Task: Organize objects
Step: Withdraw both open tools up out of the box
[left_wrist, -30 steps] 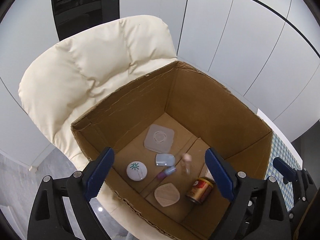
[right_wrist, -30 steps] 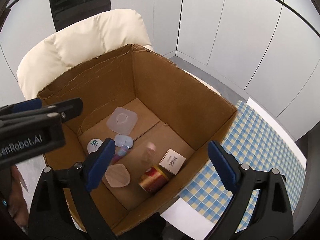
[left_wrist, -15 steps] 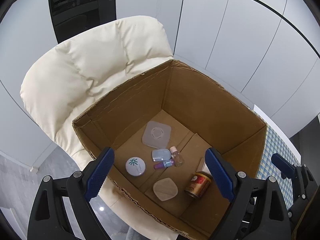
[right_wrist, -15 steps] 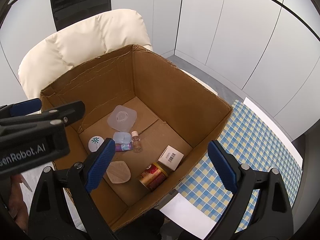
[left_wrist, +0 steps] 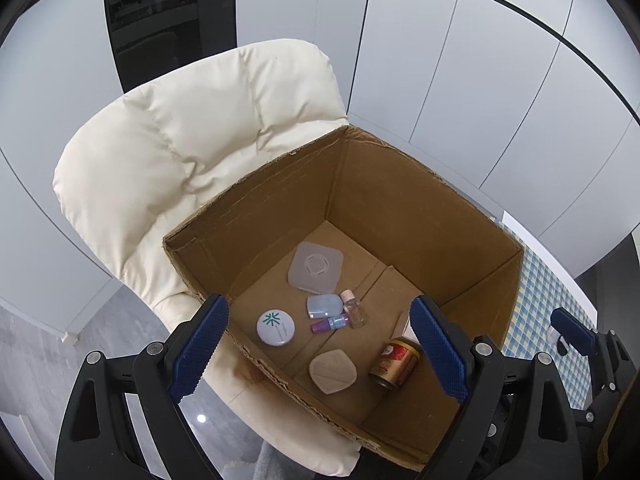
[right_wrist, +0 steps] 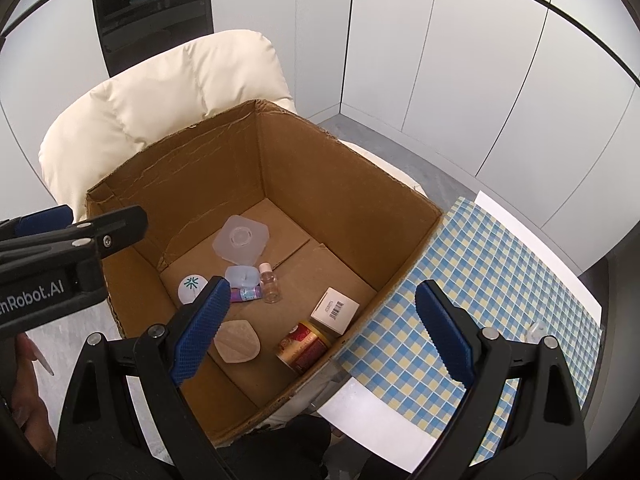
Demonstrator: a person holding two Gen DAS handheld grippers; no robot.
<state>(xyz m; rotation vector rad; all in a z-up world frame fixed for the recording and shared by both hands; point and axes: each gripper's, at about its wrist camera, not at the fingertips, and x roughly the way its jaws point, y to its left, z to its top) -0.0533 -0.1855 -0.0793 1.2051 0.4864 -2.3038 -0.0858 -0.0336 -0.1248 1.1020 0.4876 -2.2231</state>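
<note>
Ribbed blue grippers [left_wrist: 320, 354], corrugated cardboard box [left_wrist: 400, 208]

Brown cardboard box [right_wrist: 360, 184], cream chair [left_wrist: 192, 128], blue-and-yellow checked cloth [right_wrist: 500, 280].

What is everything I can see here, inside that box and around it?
cardboard box: one, brown, open-topped, on the chair beside the table
translucent square lid: one, whitish, box floor, far side
round compact: one, white with green mark, box floor
small blue case: one, pale blue, beside the bottles
clear bottle: one, pink cap, lying down
purple bottle: one, lying down
beige pad: one, rounded, near wall
can: one, red and gold, on its side
small carton: one, white with barcode, next to the can
chair: one, cream, padded
tablecloth: one, blue and yellow check
left tool: blue pads, open, empty
right tool: blue pads, open, empty
</note>
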